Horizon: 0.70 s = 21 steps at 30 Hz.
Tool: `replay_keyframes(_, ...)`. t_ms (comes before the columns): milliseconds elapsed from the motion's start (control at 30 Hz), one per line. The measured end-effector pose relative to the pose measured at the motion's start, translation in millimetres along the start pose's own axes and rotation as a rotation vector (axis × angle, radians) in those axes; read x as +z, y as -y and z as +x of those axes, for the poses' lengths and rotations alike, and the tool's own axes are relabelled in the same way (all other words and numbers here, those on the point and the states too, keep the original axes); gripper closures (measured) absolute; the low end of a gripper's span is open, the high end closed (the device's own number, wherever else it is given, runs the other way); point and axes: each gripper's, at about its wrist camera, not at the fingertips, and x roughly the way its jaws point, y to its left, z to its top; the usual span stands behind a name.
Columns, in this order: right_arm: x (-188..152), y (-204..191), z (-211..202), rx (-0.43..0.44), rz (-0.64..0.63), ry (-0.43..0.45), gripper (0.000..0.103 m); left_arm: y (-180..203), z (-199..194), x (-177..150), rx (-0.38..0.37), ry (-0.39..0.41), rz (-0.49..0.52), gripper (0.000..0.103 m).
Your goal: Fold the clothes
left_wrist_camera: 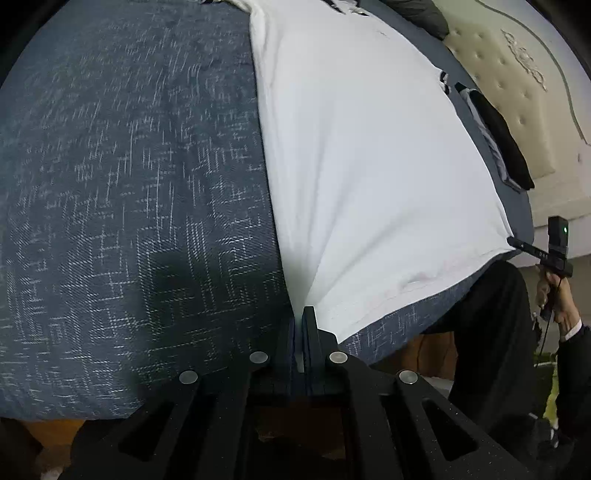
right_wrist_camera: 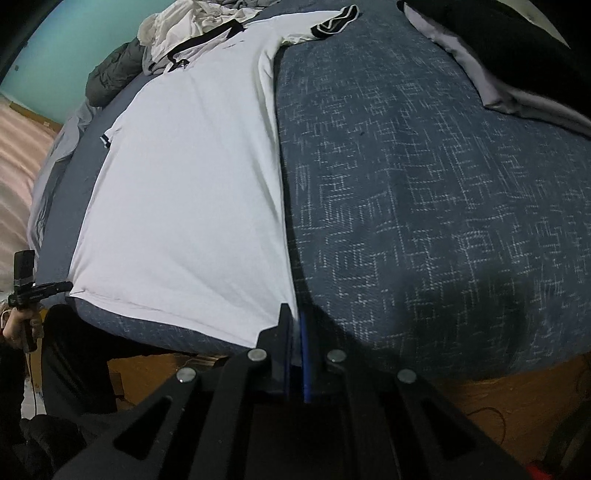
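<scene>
A white shirt with dark-trimmed sleeves (left_wrist_camera: 369,166) (right_wrist_camera: 184,177) lies spread flat on a blue cross-hatched bedspread (left_wrist_camera: 129,184) (right_wrist_camera: 424,203). Its hem runs along the near edge of the bed. In the left wrist view my left gripper (left_wrist_camera: 303,312) is shut on one bottom corner of the shirt, and creases fan out from the jaws. My right gripper (right_wrist_camera: 293,314) is shut on the other bottom corner. Each gripper also shows small in the other's view, at the far end of the hem: the right gripper (left_wrist_camera: 511,242) and the left gripper (right_wrist_camera: 68,285).
A black and grey garment (left_wrist_camera: 498,140) (right_wrist_camera: 498,55) lies beside the shirt by the cream tufted headboard (left_wrist_camera: 517,74). A heap of pale clothes (right_wrist_camera: 192,26) and a grey jacket (right_wrist_camera: 110,74) lie beyond the collar. A dark trouser leg (left_wrist_camera: 487,332) stands against the bed's near edge.
</scene>
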Motion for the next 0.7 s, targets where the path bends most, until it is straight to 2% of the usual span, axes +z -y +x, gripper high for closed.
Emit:
replay_keyframes(233, 5, -6, -4, -0.017, -0.038, 0.011, 0.099, -1, -5, -1, 0.016, 0.013, 0.021, 0.099)
replay_keyframes(433, 6, 5, -5, -0.015, -0.030, 0.021, 0.099, -6, -1, -1, 0.017, -0.003, 0.028, 0.099)
replay_keyframes(600, 10, 11, -9, -0.018, -0.043, 0.033, 0.099, -8, 3, 5, 0.004, 0.004, 0.003, 0.098)
replay_keyframes(667, 15, 10, -10, -0.023, -0.033, 0.032, 0.096, -9, 2, 7, 0.002, 0.010, -0.011, 0.091)
replay_keyframes(700, 18, 9, -11, -0.021, -0.030, 0.030, 0.090, -11, 0, 8, 0.004, 0.007, -0.018, 0.088)
